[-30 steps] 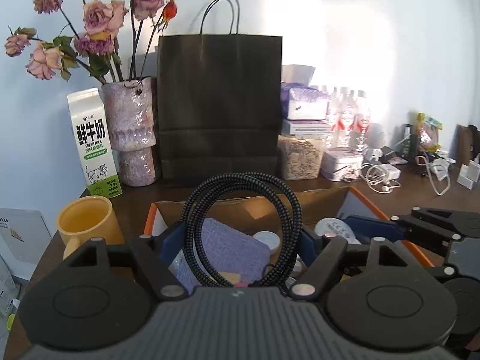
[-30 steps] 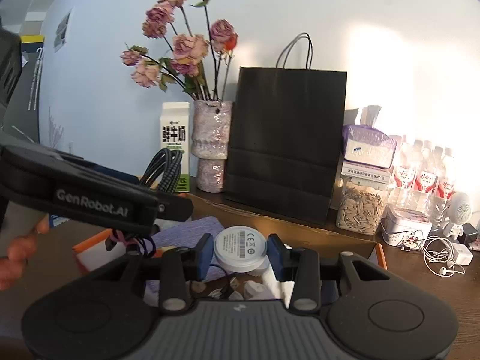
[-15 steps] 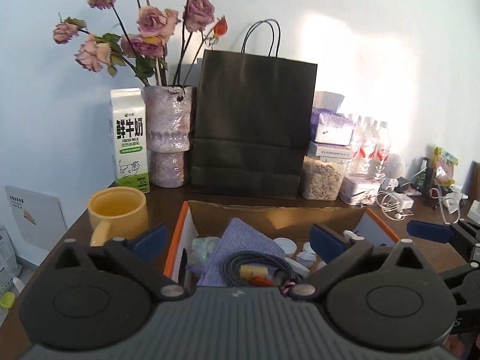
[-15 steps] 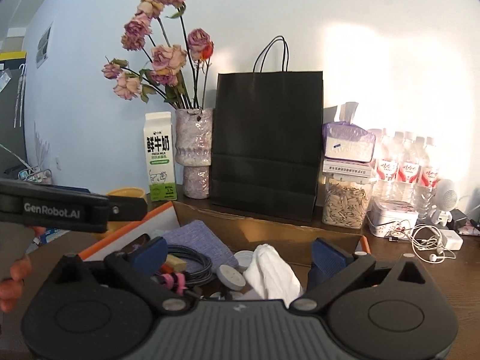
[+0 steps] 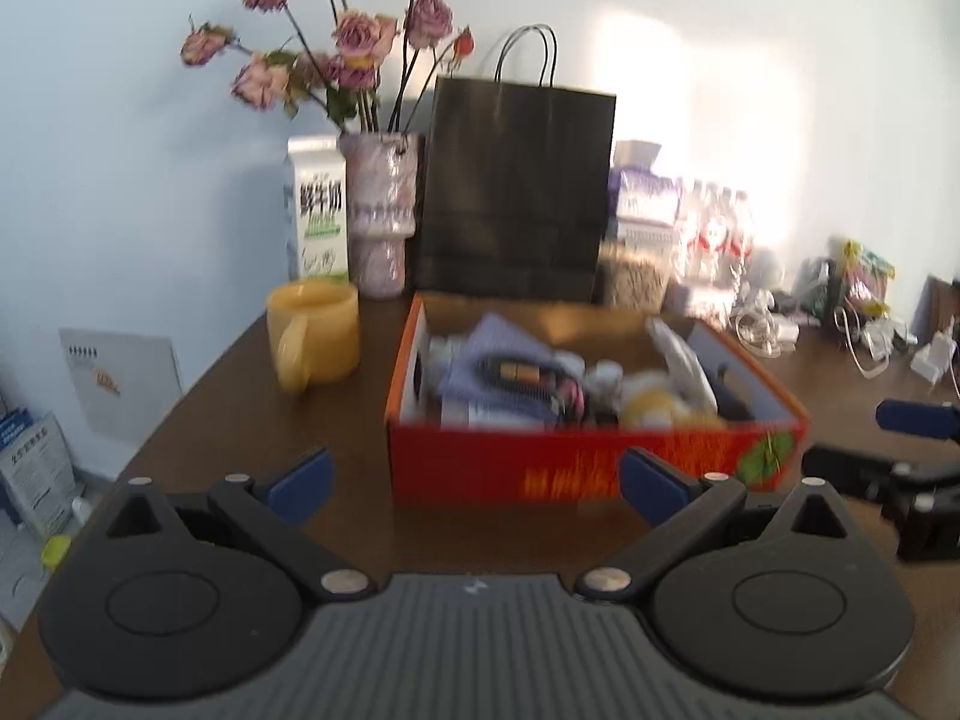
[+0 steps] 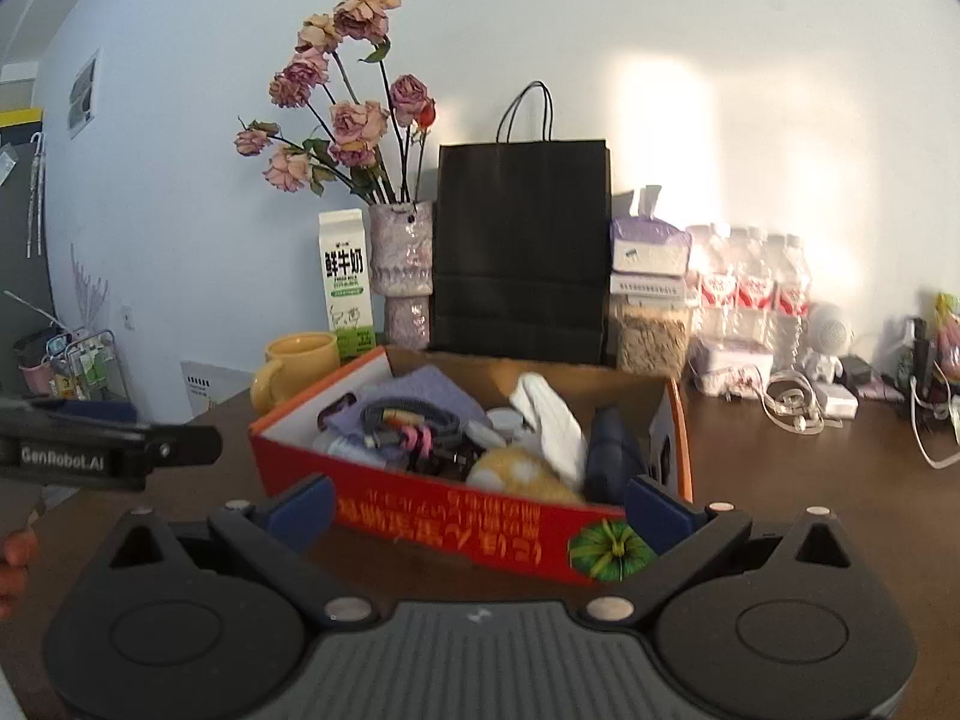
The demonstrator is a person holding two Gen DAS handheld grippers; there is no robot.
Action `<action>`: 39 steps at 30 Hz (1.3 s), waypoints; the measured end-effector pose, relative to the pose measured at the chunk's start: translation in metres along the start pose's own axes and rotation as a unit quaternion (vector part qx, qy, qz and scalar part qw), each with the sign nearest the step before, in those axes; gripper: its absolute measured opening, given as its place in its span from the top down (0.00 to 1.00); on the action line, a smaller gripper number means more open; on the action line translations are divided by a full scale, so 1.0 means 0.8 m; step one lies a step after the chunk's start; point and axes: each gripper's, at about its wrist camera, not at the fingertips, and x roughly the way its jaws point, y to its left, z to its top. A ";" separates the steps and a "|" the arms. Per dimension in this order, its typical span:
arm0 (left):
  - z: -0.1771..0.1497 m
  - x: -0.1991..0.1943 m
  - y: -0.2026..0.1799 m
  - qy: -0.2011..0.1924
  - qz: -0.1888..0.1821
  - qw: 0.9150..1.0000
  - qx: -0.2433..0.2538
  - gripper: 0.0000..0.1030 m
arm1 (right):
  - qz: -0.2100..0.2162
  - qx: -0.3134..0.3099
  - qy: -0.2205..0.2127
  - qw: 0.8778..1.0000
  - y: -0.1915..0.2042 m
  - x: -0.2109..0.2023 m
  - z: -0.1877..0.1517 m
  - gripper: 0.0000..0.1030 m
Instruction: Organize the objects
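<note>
1. Red cardboard box (image 6: 456, 504) sits open-topped on the brown bench (image 6: 810, 480), roughly mid-bench, short of the back wall.
2. Inside the box: coiled braided cable (image 6: 408, 414) lying on a purple cloth (image 6: 432, 390) toward the box's left end; white folded cloth (image 6: 549, 420) leaning near its middle; a dark blue item (image 6: 609, 456) at its right end; a yellow soft thing (image 6: 519, 474) against its near wall; small round white pieces (image 6: 504, 420) between cable and white cloth. The left wrist view is blurred, so finer contents are not readable there.
3. Left tongs (image 5: 474, 477): released, blue pads spread wide, nothing between them, held in front of the box's near wall and apart from it.
4. Right tongs (image 6: 477, 498): released, pads wide apart, empty, just in front of the box's near-right corner.
5. Yellow mug (image 6: 297, 360) stands just left of the box's far-left corner.
6. Behind the box, against the wall: milk carton (image 6: 347, 282), vase of dried roses (image 6: 401, 264), black paper bag (image 6: 522, 246) directly behind it.
7. Right of the bag, beyond the box's far-right corner: clear jar of seeds (image 6: 651, 330) with small boxes stacked on top, then a pack of water bottles (image 6: 750, 282).
8. Far right of the box: white cables and chargers (image 6: 798, 402) strewn on the bench.
</note>
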 end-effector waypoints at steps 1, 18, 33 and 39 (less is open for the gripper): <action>-0.008 -0.005 0.000 0.006 0.002 1.000 0.000 0.00 | 0.000 0.004 0.005 1.000 0.000 -0.005 -0.005 0.00; -0.039 -0.047 -0.013 0.018 -0.010 1.000 0.004 0.00 | 0.002 0.013 0.017 1.000 0.009 -0.038 -0.026 0.00; -0.040 -0.048 -0.011 0.022 -0.011 1.000 0.000 0.00 | 0.005 0.011 0.019 1.000 0.014 -0.039 -0.028 0.00; -0.040 -0.048 -0.010 0.022 -0.011 1.000 0.001 0.00 | 0.005 0.011 0.019 1.000 0.015 -0.039 -0.028 0.00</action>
